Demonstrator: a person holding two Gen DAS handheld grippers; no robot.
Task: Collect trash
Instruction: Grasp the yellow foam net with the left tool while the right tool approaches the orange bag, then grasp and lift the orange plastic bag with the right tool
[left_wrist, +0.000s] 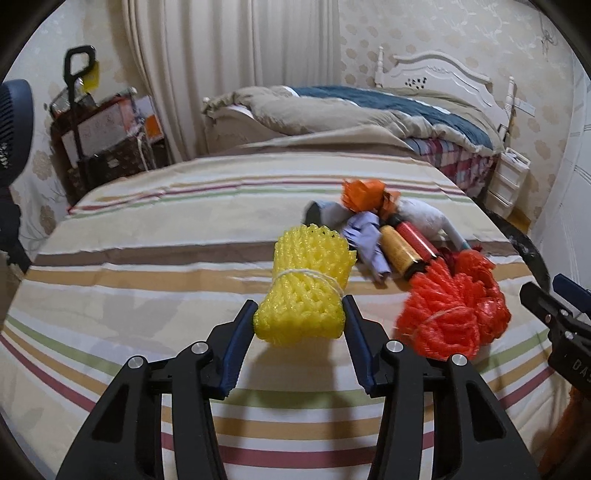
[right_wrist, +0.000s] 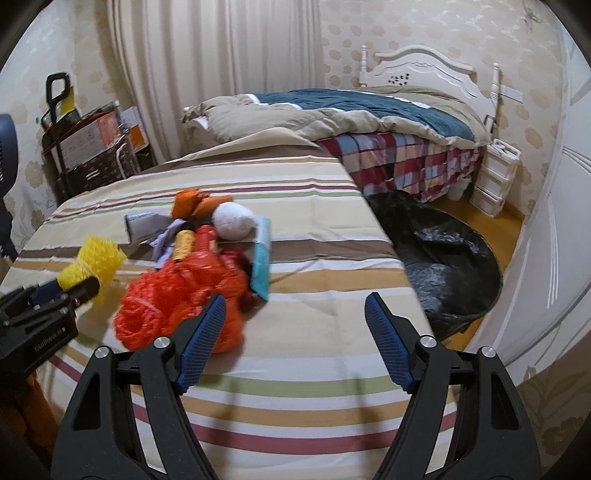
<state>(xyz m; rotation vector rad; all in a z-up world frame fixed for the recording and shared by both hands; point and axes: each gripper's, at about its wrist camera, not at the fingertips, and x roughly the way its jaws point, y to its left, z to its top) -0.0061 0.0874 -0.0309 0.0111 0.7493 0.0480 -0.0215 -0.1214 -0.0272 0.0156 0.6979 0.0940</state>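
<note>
My left gripper (left_wrist: 300, 306) is shut on a yellow foam net bundle (left_wrist: 308, 284) tied with string, held just above the striped cloth; the bundle also shows in the right wrist view (right_wrist: 94, 264). A red-orange foam net (left_wrist: 458, 306) lies to its right, also seen in the right wrist view (right_wrist: 177, 299). Behind lies a trash pile: thread spools (left_wrist: 404, 247), purple paper (left_wrist: 365, 240), orange paper (left_wrist: 364, 194), a white ball (right_wrist: 233, 221), a teal box (right_wrist: 263, 258). My right gripper (right_wrist: 295, 306) is open and empty over the cloth, right of the red net.
A black trash bag (right_wrist: 443, 258) lies open on the floor right of the striped table (right_wrist: 295, 398). A bed (right_wrist: 369, 122) stands behind, white drawers (right_wrist: 495, 177) beside it. Boxes and a cart (left_wrist: 99, 136) stand at the back left.
</note>
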